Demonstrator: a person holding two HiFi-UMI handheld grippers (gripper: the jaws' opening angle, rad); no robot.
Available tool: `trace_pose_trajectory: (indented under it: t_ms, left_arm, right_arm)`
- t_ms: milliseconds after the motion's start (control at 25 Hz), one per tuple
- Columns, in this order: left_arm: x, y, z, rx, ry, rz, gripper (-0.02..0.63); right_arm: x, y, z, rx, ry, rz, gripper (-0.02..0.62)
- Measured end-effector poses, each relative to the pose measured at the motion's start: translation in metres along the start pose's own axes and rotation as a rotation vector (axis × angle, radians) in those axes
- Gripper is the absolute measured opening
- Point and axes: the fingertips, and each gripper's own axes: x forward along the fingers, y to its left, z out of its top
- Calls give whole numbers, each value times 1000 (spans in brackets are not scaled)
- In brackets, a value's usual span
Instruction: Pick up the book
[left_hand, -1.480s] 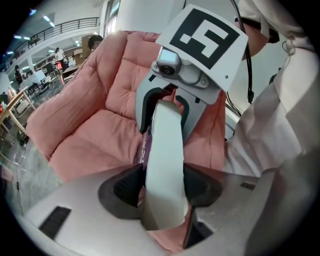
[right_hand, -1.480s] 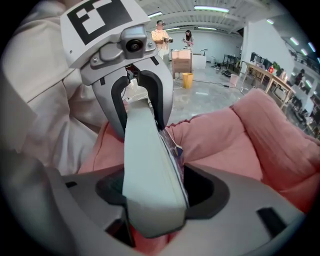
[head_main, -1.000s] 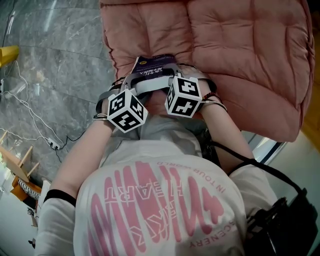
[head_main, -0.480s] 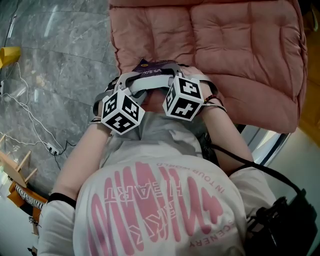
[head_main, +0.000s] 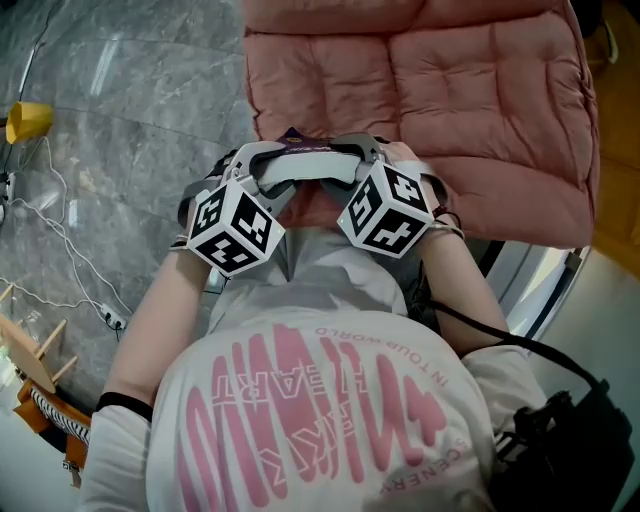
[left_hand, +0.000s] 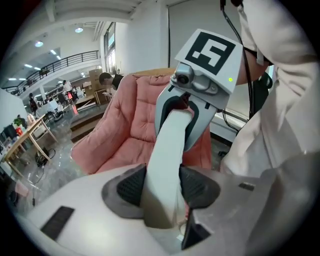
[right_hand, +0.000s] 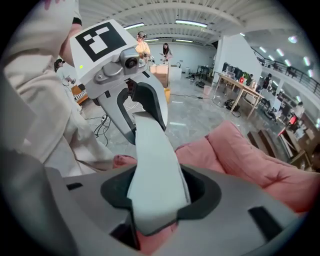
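Note:
The book (head_main: 305, 166) hangs edge-on between my two grippers, above the front edge of the pink chair seat (head_main: 330, 85). Its pale page block bows between them, and a strip of purple cover (head_main: 296, 139) shows on top. My left gripper (head_main: 262, 172) is shut on the book's left end. In the left gripper view the pages (left_hand: 167, 150) fill the gap between the dark pads (left_hand: 131, 185). My right gripper (head_main: 362, 160) grips the other end, its jaws closing on the pages (right_hand: 152, 160), which lie between its pads (right_hand: 205, 192).
The pink cushioned chair (head_main: 480, 90) fills the upper right. Grey marble floor (head_main: 130, 120) with white cables (head_main: 60, 230) and a yellow object (head_main: 28, 118) lies to the left. A wooden rack (head_main: 30, 350) is at lower left. The person's torso is close below the grippers.
Both grippers have risen from the seat cushion with the book between them. The purple cover, plainly seen before, is now nearly hidden as the book shows its edge.

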Motion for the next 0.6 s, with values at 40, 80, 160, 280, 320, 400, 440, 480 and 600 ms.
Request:
trace_pose_trajectory:
  t_ms: [40,80,160,280,320,400,440,480,600]
  left_arm:
    - [-9,3,1,12,-6,10,199]
    - [-19,5,3,22,-12,19,199]
    - [-41,9,7,41,-28,34,199]
    - [-73,14,9,62,-47,20,196]
    - [-83,14,10,67,-49,7,193]
    - [-99,14,10,87,-53,-15,192]
    - [-106,14,10,105,-56,-20,192]
    - [-113,14,11,127,-61,-20,192]
    - [-143,9,13,201,-78,-5,190]
  right_arm:
    - [-4,0,8,2,-11,-14,206]
    - [-9,1,17,2,-23,-26,206]
    - [-19,3,37,-3,-48,-43,206]
    - [-35,8,67,-11,-78,-56,206]
    - [-40,11,75,-12,-87,-58,206]
    - [-48,16,89,-8,-112,-69,206]
    - [-52,19,96,-4,-128,-80,206]
    - [-56,22,102,1,-144,-93,206]
    - [-70,36,124,15,-172,-134,206]
